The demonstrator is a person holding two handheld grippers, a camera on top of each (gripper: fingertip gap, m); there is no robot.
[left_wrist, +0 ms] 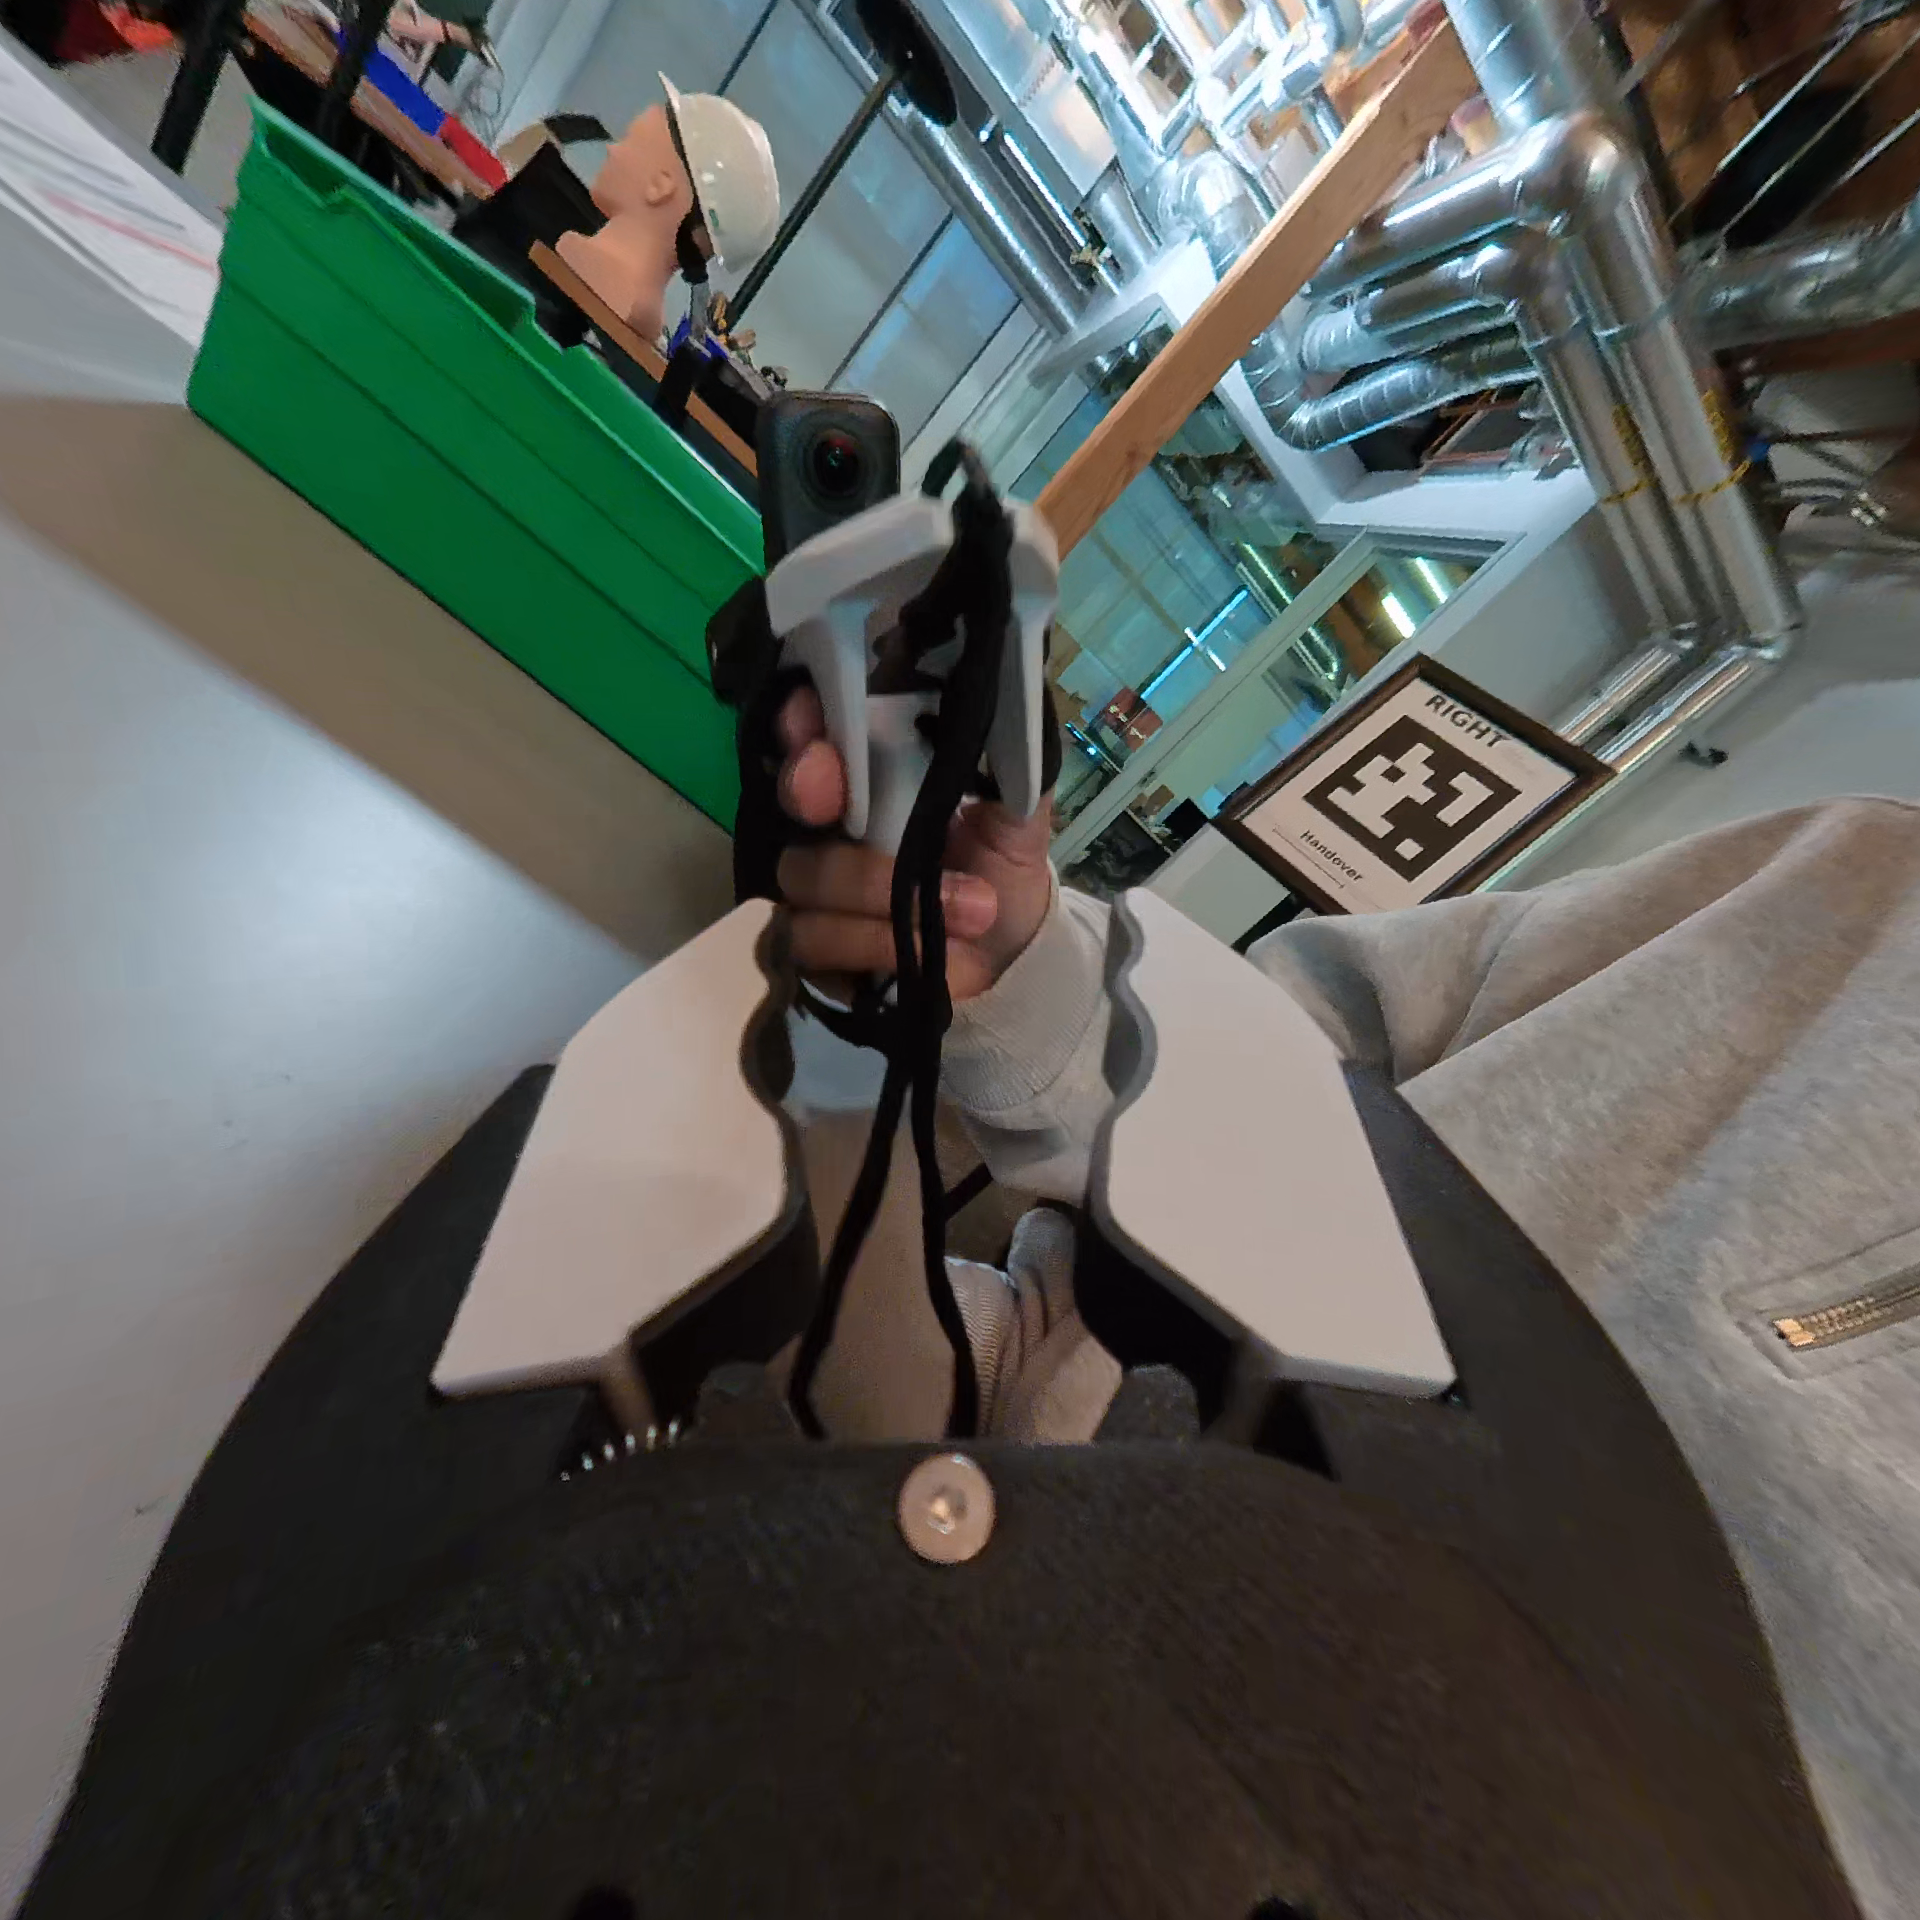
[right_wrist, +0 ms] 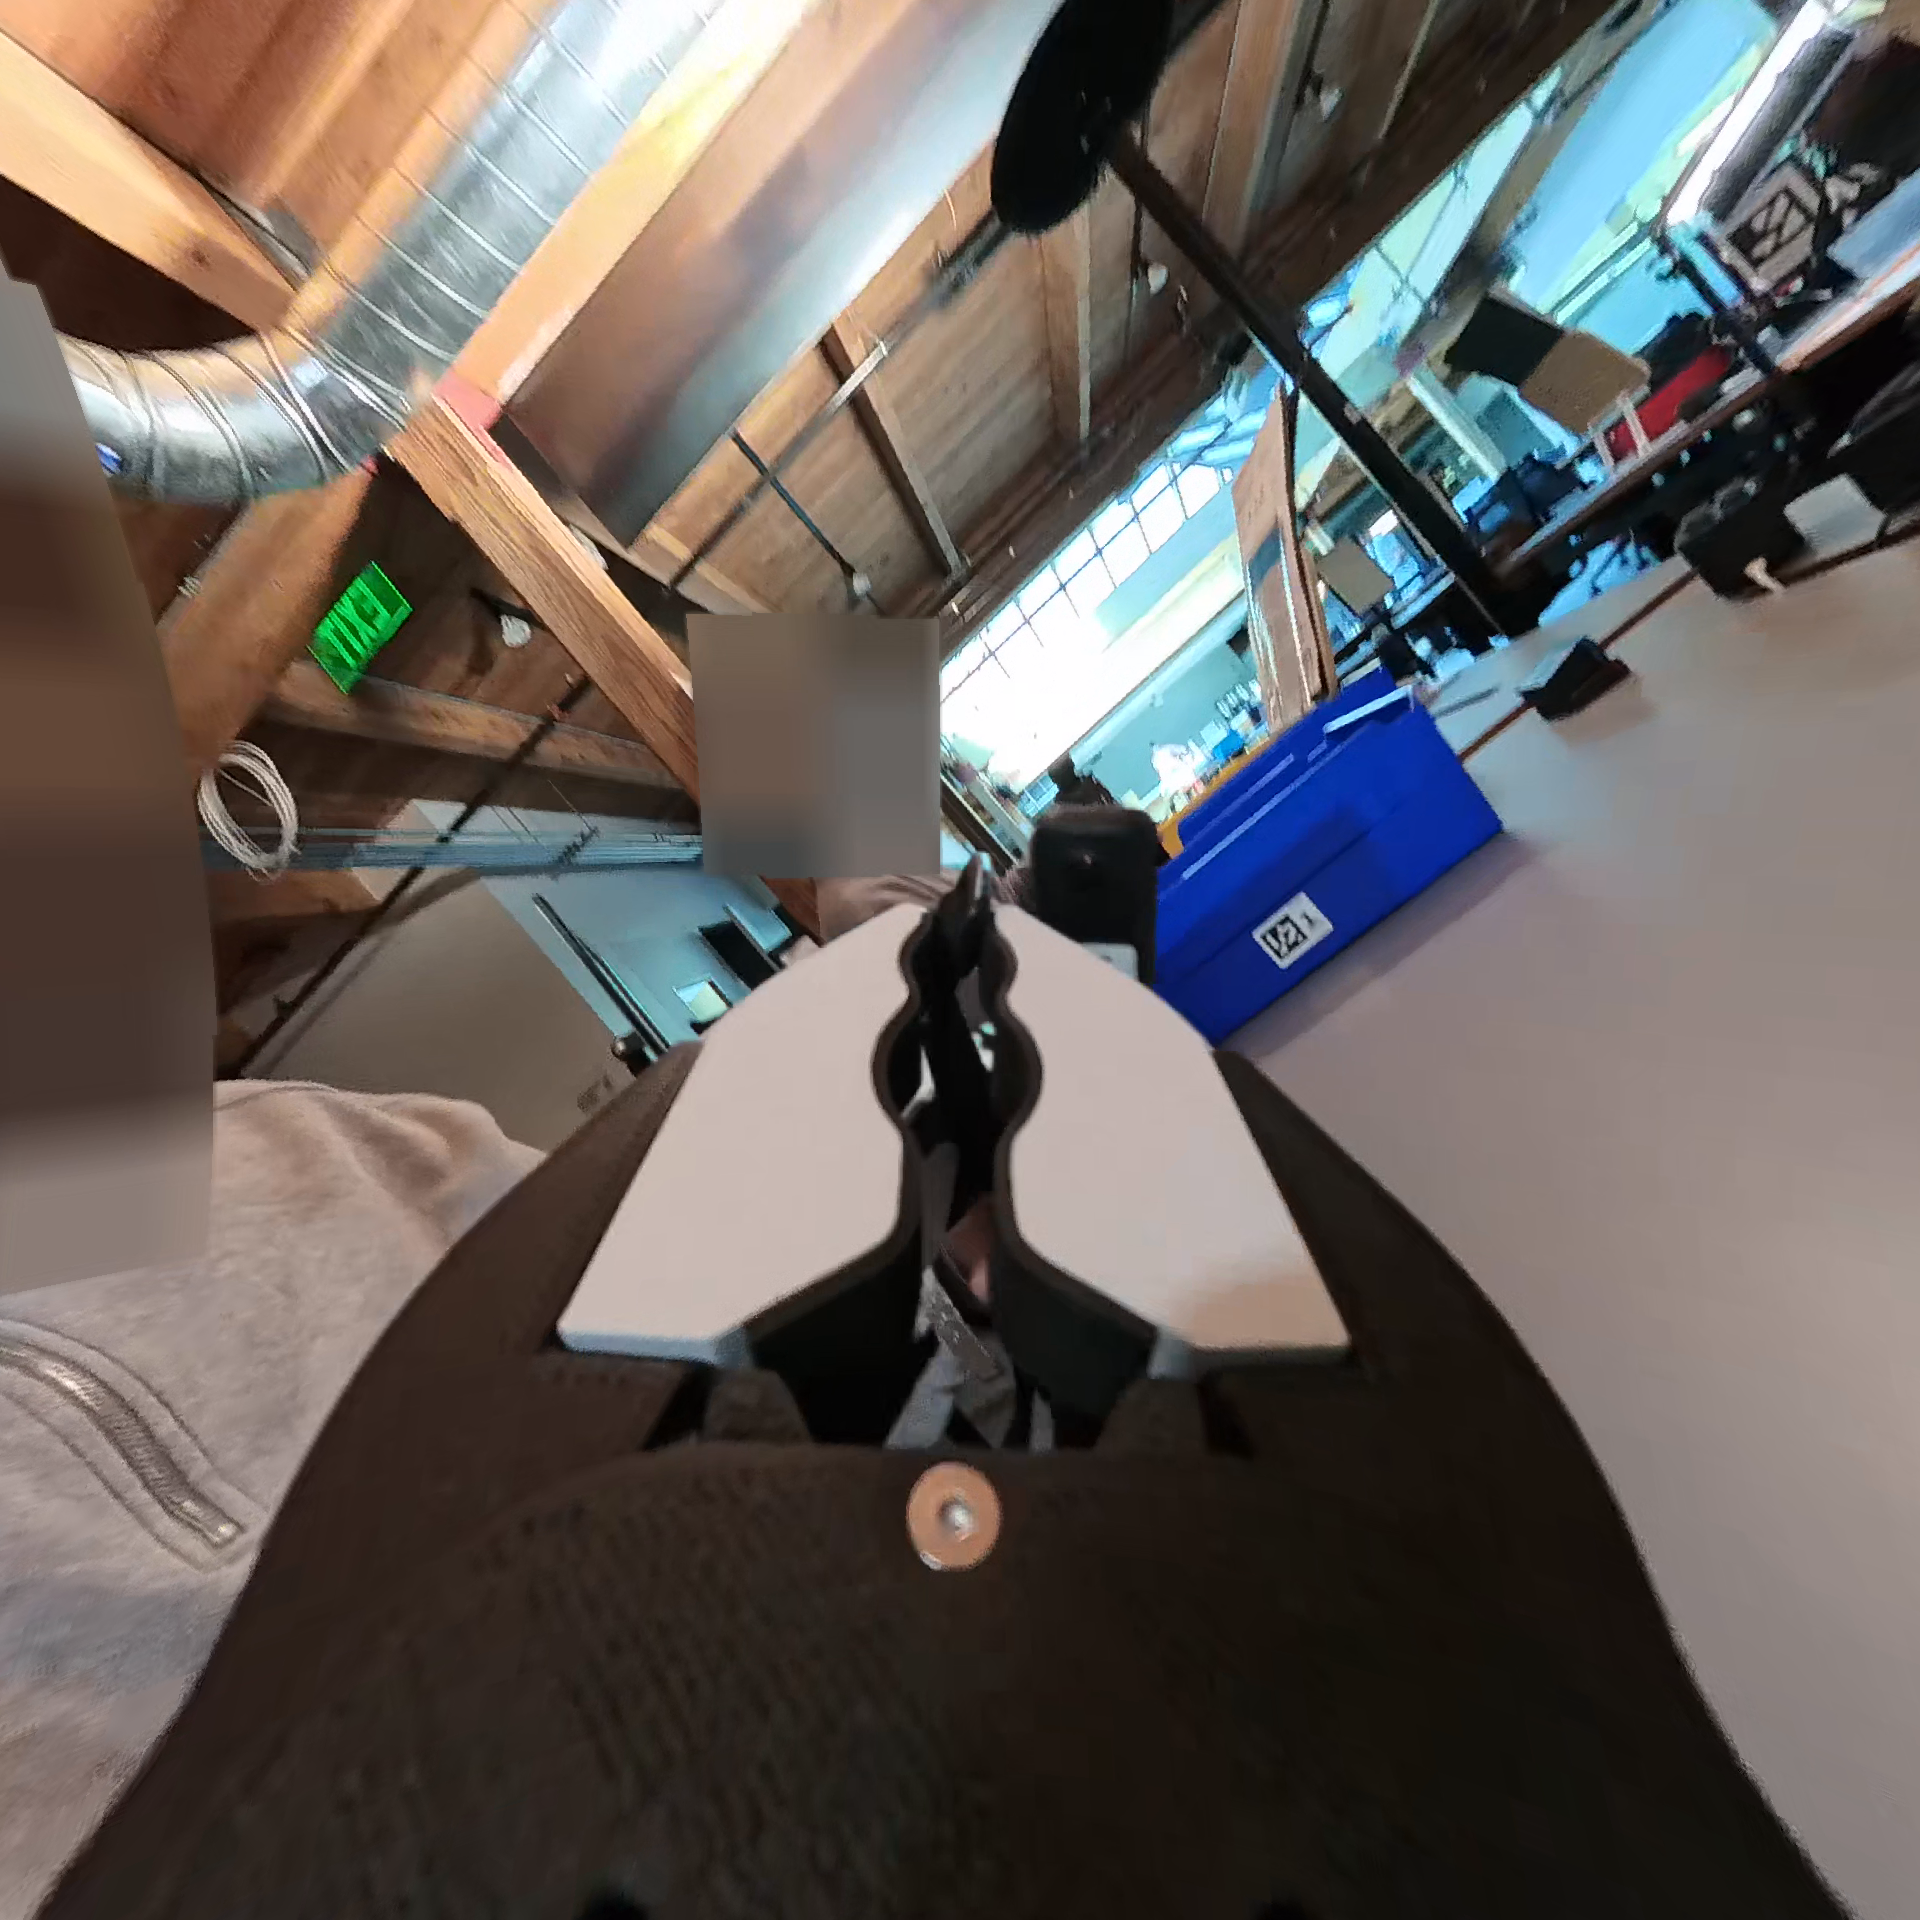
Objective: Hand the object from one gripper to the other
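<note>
A black cord (left_wrist: 914,997) hangs in loose strands from my right gripper (left_wrist: 982,514), which shows ahead in the left wrist view, held by a hand and shut on the cord's top. The strands drop through the gap between the white pads of my left gripper (left_wrist: 945,914), which is open and does not pinch them. In the right wrist view my right gripper (right_wrist: 961,914) has its jaws nearly together on the black cord (right_wrist: 951,1029). The left gripper's camera (right_wrist: 1096,873) shows just beyond its tips.
A green bin (left_wrist: 447,416) stands on the pale table (left_wrist: 208,935) at left, a blue bin (right_wrist: 1320,831) on the other side. A framed marker sign (left_wrist: 1413,790) and a mannequin head with a white hard hat (left_wrist: 717,177) stand behind. A grey sleeve (left_wrist: 1610,1143) is at right. Tip to tip, the grippers are about 7 centimeters apart.
</note>
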